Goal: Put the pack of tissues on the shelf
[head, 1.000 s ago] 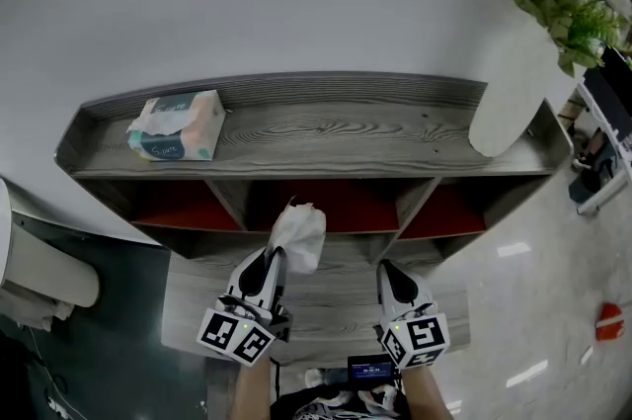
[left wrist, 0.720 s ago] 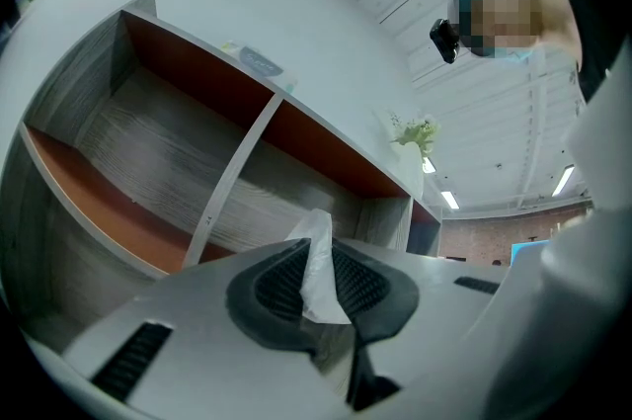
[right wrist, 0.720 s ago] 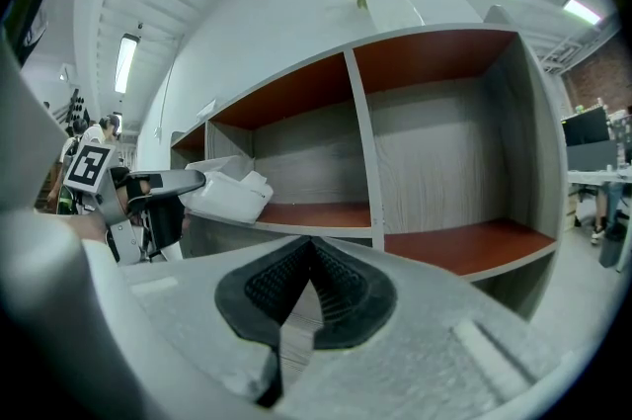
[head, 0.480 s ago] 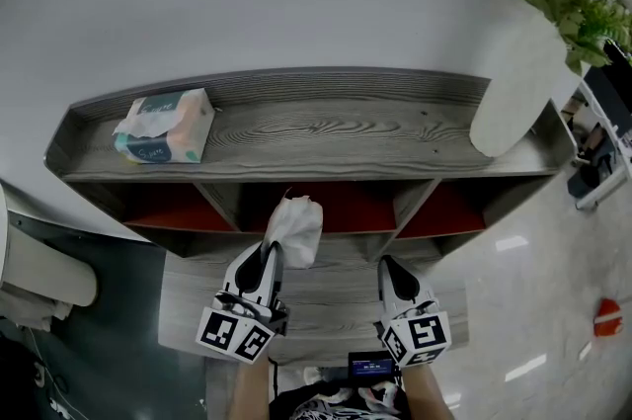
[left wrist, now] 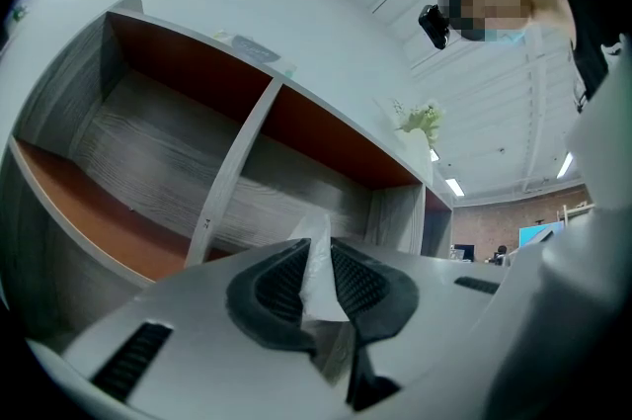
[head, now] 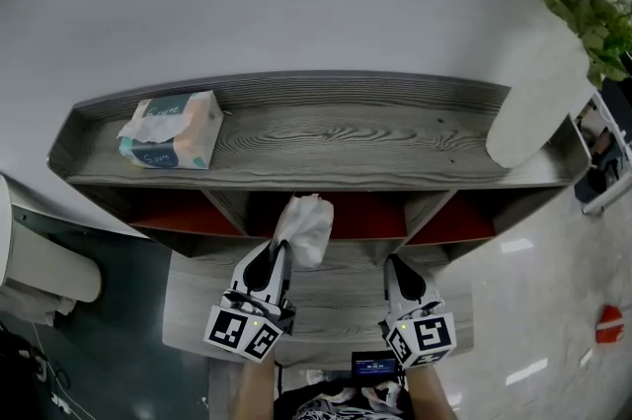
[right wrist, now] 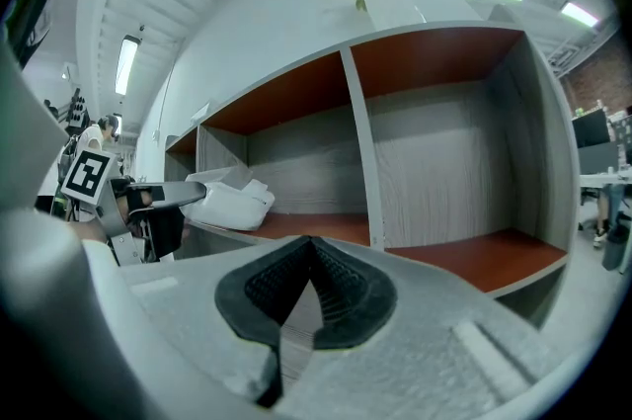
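The pack of tissues (head: 170, 130), pale green and peach with a sheet poking out, lies on the left end of the grey wooden shelf's top (head: 346, 136). My left gripper (head: 279, 252) is low in front of the shelf's middle compartment. It is shut on a loose white tissue (head: 304, 225) that stands up from its tips. In the left gripper view the tissue (left wrist: 318, 275) is pinched between the dark pads. My right gripper (head: 396, 264) hangs beside it, shut with nothing in it (right wrist: 311, 255). The right gripper view also shows the tissue (right wrist: 237, 204) at the left.
A tall white vase (head: 538, 107) with green leaves (head: 592, 3) stands on the right end of the shelf top. Below the top are compartments with red-brown insides (head: 355, 210). A white wall is behind, a glossy floor (head: 553, 309) at the right.
Only the head view has shifted a little. Both grippers keep their pose, and the left one still grips the tissue.
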The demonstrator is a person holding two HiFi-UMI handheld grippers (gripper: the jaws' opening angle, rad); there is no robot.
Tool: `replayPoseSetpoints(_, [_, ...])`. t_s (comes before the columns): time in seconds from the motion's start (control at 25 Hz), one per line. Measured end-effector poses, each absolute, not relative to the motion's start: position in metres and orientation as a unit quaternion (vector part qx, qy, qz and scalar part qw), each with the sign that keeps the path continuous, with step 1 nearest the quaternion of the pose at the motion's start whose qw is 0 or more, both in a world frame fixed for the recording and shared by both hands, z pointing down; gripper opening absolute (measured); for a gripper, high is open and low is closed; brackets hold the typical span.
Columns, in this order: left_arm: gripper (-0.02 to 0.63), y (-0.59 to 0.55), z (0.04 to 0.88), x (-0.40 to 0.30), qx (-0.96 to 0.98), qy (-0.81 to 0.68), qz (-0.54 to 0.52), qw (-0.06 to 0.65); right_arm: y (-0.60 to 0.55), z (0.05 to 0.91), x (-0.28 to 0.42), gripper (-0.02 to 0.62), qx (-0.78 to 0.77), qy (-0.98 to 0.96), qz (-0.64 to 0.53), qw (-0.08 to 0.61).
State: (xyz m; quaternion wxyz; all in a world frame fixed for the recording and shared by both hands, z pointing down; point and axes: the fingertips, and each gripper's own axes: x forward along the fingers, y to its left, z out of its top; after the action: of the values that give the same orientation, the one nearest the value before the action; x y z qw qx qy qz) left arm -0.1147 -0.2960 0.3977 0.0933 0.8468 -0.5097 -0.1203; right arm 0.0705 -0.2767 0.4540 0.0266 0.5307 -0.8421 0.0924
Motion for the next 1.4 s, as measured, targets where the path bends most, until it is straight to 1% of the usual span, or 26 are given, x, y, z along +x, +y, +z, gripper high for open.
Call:
replayPoseSetpoints(0.56, [0.041,-0.32,0.406,-0.114,0.838,-0.528,-0.105,0.095,-0.291,0.443,0.052,0.005,0.497,-0.865,0.051,0.05])
replayPoseSetpoints(1.04, [0.043,-0.342,0.412,-0.106,0.822,-0.556,-0.087,0.089,-0.301,0.446,0.055,0.005,0.479,-0.875,0.058,0.042])
replayPoseSetpoints(1.24, [0.043,-0.349,0.413,-0.1,0.819,-0.566,-0.056,0.077,-0.306,0.448,0.056,0.005,0.473,-0.878,0.062,0.039])
replayPoseSetpoints(1.4, [0.043,-0.349,0.415,-0.098,0.817,-0.568,-0.055,0.084,-0.312,0.45,0.06,0.005,0.473,-0.878,0.066,0.038])
